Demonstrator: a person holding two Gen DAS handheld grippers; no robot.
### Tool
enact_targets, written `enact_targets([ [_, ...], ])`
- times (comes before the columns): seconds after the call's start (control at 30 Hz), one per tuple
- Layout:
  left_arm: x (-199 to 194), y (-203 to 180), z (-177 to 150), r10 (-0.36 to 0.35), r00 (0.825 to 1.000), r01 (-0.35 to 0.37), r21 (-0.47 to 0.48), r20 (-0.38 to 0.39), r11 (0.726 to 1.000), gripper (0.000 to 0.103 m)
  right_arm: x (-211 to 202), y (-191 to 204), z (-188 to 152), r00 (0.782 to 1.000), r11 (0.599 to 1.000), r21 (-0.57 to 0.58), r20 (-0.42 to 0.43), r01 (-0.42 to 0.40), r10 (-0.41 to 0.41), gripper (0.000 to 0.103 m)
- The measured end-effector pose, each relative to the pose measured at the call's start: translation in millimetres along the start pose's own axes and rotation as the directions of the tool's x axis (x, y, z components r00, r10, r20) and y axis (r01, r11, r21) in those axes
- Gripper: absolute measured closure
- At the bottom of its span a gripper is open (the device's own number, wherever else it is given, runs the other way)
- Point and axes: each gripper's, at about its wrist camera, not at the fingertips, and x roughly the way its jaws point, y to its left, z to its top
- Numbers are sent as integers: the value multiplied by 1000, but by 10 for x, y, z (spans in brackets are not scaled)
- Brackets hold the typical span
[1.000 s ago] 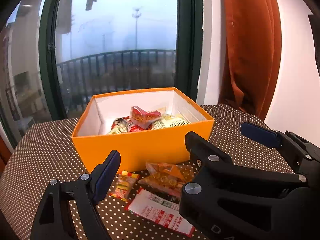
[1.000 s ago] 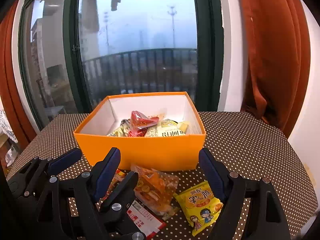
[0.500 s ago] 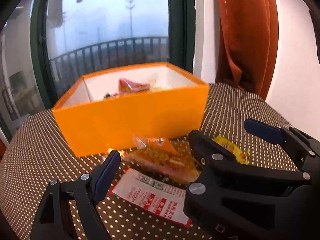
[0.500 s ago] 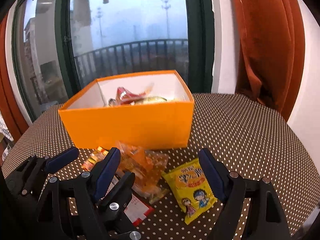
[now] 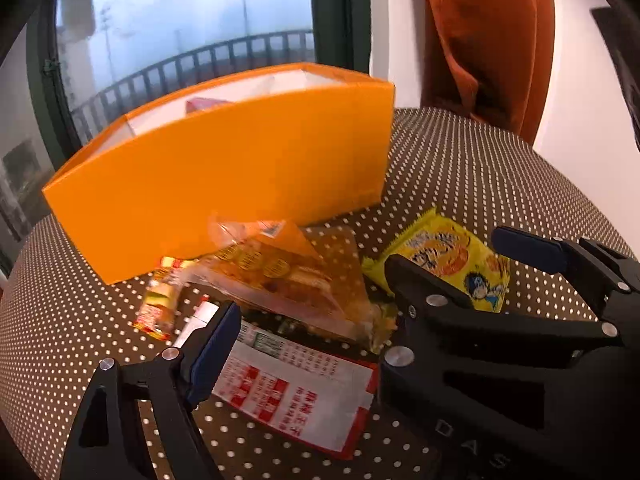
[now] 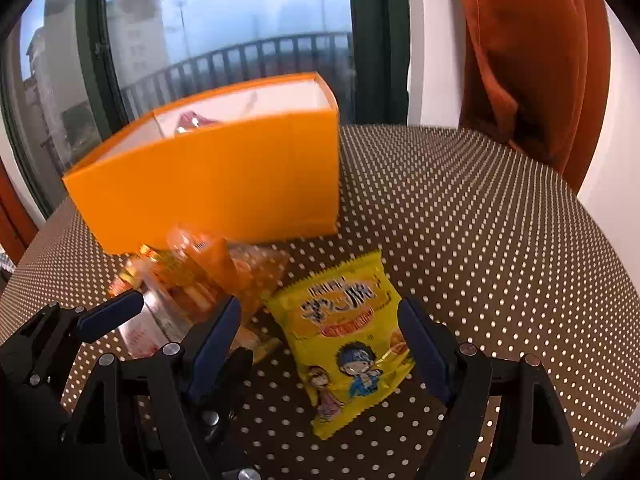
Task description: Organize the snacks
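Left wrist view: left gripper [image 5: 308, 312] with jaws apart, empty, above red-and-white packet [image 5: 296, 396] and clear orange snack bag [image 5: 288, 276], both just in front of orange box [image 5: 224, 184].

Right wrist view: right gripper [image 6: 320, 340] spread wide, empty, around yellow snack packet [image 6: 348, 336] on dotted tablecloth [image 6: 480, 240].
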Motion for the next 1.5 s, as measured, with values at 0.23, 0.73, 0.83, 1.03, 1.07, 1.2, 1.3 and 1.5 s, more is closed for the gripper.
enact_targets([
  [0.23,158,28,-32,8,998,-9,-15,-59,1000,17,192,-103,-48,997,998,1,-44,63,-63,19],
  [0.73,224,10,-25,10,997,-11,-9,-73,1000,17,372,-238,-97,994,998,67,-105,16,-9,19],
  [0.83,154,65,-20,23,998,-24,-13,-58,1000,17,324,-211,-110,995,997,79,-100,-3,11,24],
  [1.03,9,139,44,45,999,-45,-6,-29,999,17,201,-108,-43,998,997,70,-60,-18,23,25],
  [1.07,-9,148,62,49,999,-49,-3,-24,999,17,184,-98,-17,998,997,68,-52,-22,26,25],
  [1.2,-21,171,143,47,999,-47,4,-24,999,17,116,-46,46,999,998,64,-24,-21,22,26],
  [1.3,-7,181,218,38,999,-39,-2,-27,999,17,83,-32,85,1000,998,68,-9,-19,20,26],
  [1.5,38,181,301,42,999,-41,9,-33,999,17,90,-58,170,1000,997,71,8,-21,20,26],
])
